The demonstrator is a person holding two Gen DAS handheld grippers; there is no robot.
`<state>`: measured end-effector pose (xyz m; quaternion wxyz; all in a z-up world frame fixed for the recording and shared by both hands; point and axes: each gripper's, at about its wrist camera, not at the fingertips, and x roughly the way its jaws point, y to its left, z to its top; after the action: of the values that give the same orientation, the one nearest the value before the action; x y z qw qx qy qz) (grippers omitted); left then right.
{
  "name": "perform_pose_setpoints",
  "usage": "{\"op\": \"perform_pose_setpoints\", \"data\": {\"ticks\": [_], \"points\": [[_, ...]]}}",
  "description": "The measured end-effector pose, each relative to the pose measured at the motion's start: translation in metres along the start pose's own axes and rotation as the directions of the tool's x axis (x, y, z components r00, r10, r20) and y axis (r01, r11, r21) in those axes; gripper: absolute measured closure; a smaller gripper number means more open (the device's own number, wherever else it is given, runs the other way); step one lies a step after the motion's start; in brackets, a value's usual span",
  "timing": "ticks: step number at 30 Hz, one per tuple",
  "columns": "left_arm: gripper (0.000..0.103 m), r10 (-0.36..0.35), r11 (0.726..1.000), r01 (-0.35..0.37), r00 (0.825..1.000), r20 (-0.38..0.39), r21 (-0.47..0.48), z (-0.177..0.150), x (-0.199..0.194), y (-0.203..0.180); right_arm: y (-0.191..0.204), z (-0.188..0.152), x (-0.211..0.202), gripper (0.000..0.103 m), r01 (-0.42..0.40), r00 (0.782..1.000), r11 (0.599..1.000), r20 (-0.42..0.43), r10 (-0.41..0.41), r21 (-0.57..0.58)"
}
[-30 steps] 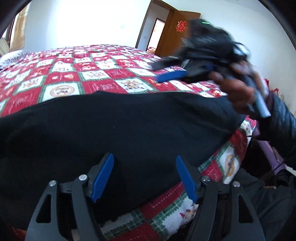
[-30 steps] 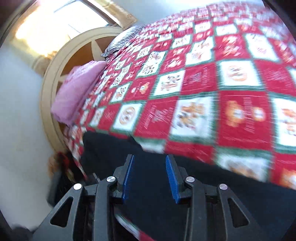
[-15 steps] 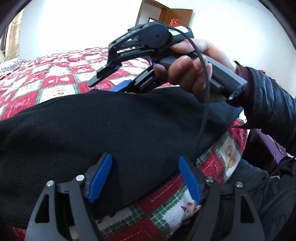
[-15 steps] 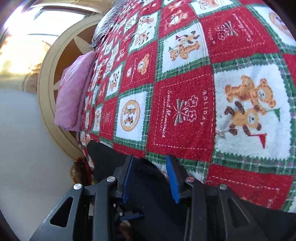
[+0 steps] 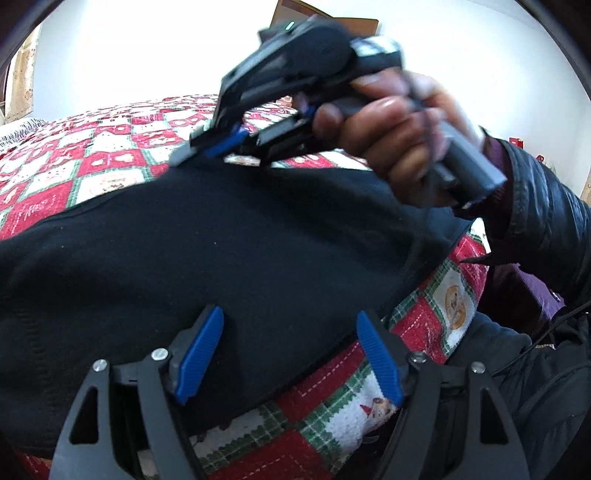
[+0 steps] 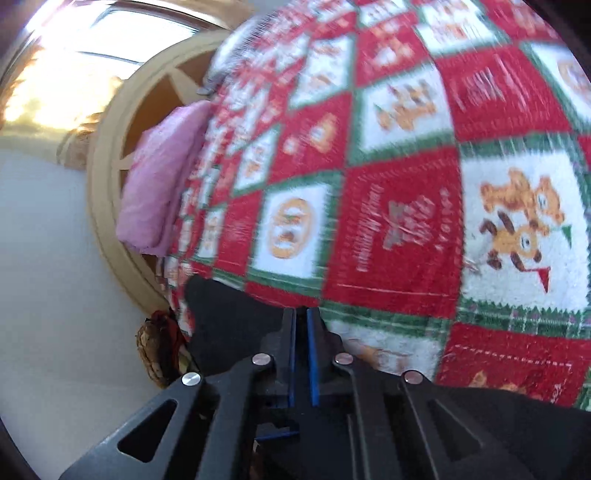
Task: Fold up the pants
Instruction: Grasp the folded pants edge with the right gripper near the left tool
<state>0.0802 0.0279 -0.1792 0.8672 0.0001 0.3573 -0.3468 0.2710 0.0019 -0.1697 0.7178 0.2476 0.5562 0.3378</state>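
Black pants (image 5: 221, 251) lie spread across a red, white and green Christmas quilt (image 5: 110, 162) on a bed. My left gripper (image 5: 291, 350) is open, its blue pads (image 5: 201, 350) low over the near edge of the pants, holding nothing. My right gripper (image 5: 218, 147), held in a hand, sits at the far edge of the pants. In the right wrist view the right gripper (image 6: 302, 321) has its jaws nearly together at the pants' far edge (image 6: 236, 325); the cloth seems pinched between them.
A pink folded cloth (image 6: 162, 177) lies by the round cream headboard (image 6: 110, 155). A woven basket (image 6: 159, 350) stands on the floor by the bed. A brown door (image 5: 325, 16) is behind the bed. The person's dark sleeve (image 5: 546, 221) is at right.
The right gripper has come down to the far edge of the pants and its jaws have closed from open to nearly together. The left gripper has stayed open in place.
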Motion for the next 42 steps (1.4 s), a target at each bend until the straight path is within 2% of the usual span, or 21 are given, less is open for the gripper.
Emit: {"op": "perform_pose_setpoints", "data": {"ticks": [3,5,6,7,13,17,19,22,25,28,30,33,37,42], "points": [[0.025,-0.004,1.000,0.004,1.000,0.006,-0.002,-0.001,0.000,0.002,0.035,-0.014,-0.016,0.098,-0.003,0.999,0.991,0.033,0.008,-0.131],[0.025,-0.005,1.000,0.005,1.000,0.009,-0.001,-0.001,-0.001,0.003,0.043,-0.016,-0.022,0.099,0.052,0.996,0.983,0.082,-0.038,-0.175],[0.025,-0.004,1.000,0.004,1.000,0.011,-0.002,-0.001,-0.002,0.004,0.040,-0.012,-0.022,0.099,0.120,0.988,0.978,0.120,-0.100,-0.172],[0.025,-0.004,1.000,0.004,1.000,0.011,0.000,-0.002,-0.003,0.004,0.032,-0.006,-0.019,0.099,0.144,0.984,0.980,0.125,-0.127,-0.135],[0.025,0.000,1.000,0.000,1.000,0.008,0.014,-0.002,-0.002,0.003,-0.015,0.010,0.000,0.101,0.210,0.971,0.977,0.125,-0.205,-0.028],[0.025,-0.005,1.000,0.005,1.000,0.019,0.010,-0.003,-0.002,0.004,-0.028,0.010,0.002,0.101,0.122,0.989,0.992,0.091,-0.120,-0.014],[0.025,-0.004,1.000,0.004,1.000,0.023,0.007,-0.003,-0.003,0.004,-0.029,0.009,-0.004,0.100,0.113,0.988,0.993,0.106,-0.110,-0.018],[0.025,-0.002,1.000,0.002,0.999,0.032,-0.004,-0.002,-0.006,0.003,-0.031,0.005,-0.025,0.100,0.161,0.976,0.987,0.154,-0.157,-0.012],[0.025,-0.010,0.999,0.011,0.999,0.040,-0.032,0.000,-0.014,0.008,-0.023,-0.015,-0.049,0.099,0.161,0.975,0.986,0.165,-0.151,-0.049],[0.021,0.031,0.998,-0.028,0.997,0.065,-0.048,0.003,-0.025,0.018,-0.011,-0.048,-0.063,0.099,0.170,0.979,0.976,0.139,-0.151,-0.137],[0.020,0.051,0.996,-0.045,0.996,0.074,-0.074,0.003,-0.030,0.028,-0.004,-0.072,-0.062,0.099,0.175,0.983,0.967,0.092,-0.160,-0.187],[0.020,0.060,0.994,-0.055,0.997,0.047,-0.095,-0.001,-0.028,0.036,0.002,-0.116,-0.052,0.099,0.178,0.983,0.948,-0.003,-0.185,-0.264],[0.017,0.065,0.996,-0.064,0.998,0.022,-0.063,-0.004,-0.026,0.032,-0.020,-0.156,-0.033,0.099,0.238,0.960,0.936,-0.085,-0.267,-0.258],[0.015,0.092,0.996,-0.092,0.996,0.006,-0.010,-0.008,-0.024,0.022,-0.041,-0.168,-0.035,0.099,0.173,0.978,0.971,-0.091,-0.190,-0.164]]}}
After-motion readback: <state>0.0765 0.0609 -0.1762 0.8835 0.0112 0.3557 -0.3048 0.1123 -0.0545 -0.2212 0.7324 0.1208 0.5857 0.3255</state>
